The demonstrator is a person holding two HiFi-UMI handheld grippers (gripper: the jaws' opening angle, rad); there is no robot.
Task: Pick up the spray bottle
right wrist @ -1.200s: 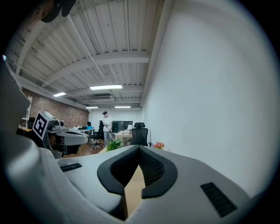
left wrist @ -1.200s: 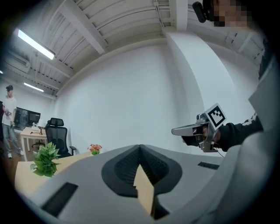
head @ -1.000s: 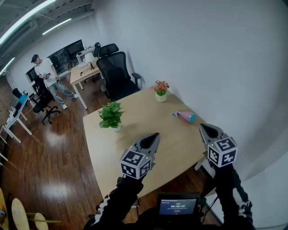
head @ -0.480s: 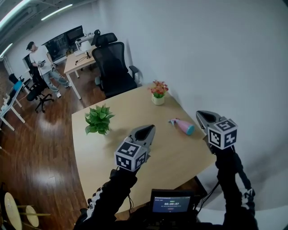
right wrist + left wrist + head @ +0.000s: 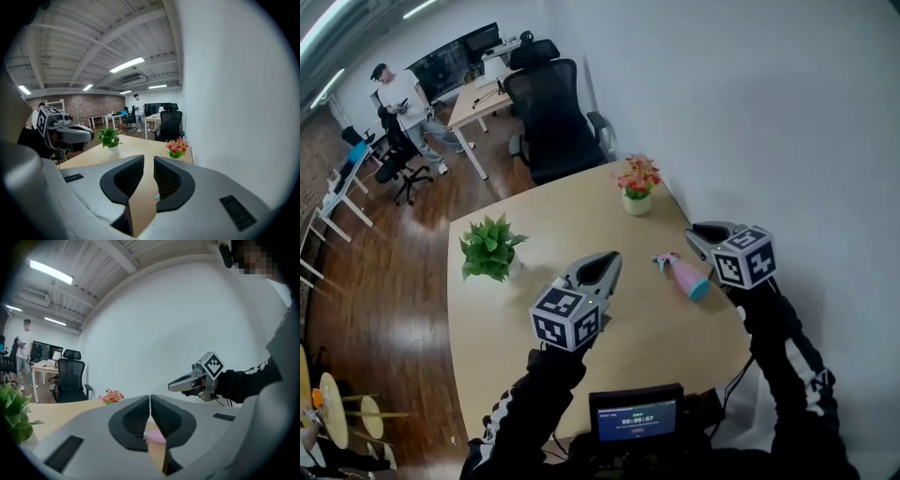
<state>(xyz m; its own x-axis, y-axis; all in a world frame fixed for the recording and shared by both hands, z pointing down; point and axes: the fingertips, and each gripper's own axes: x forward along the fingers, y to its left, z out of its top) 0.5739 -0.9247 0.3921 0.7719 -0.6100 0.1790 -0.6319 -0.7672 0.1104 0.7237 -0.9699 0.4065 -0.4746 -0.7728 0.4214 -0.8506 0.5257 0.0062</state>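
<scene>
Lying on its side on the table (image 5: 516,319), the pink bottle (image 5: 682,277) sits near the right edge, its teal end toward the near side. It lies between the two tools in the head view, nearer the right tongs (image 5: 696,234), whose tip hangs just above it in the picture. Whether that tip is over the bottle or short of it cannot be told from that angle. Neither tool touches it.

The left tongs (image 5: 606,262) are closed, their pads meeting along one thin seam with nothing between them. In the left gripper view only a pink sliver of the bottle shows, low in the notch under the pads. The rest is hidden behind the tool's own body.

The right tongs are opening. A narrow slot stands between the pads, and only bare table shows through it. A small pale speck sits at the foot of that slot, too small to name. That view does not show the bottle clearly.

Farther along the table stand a pot of flowers (image 5: 637,183) by the wall and a plant (image 5: 490,248) near the left edge. A chair (image 5: 553,117) stands at the far end. A screen (image 5: 636,412) at the bottom is partly cut off, its text unreadable.
</scene>
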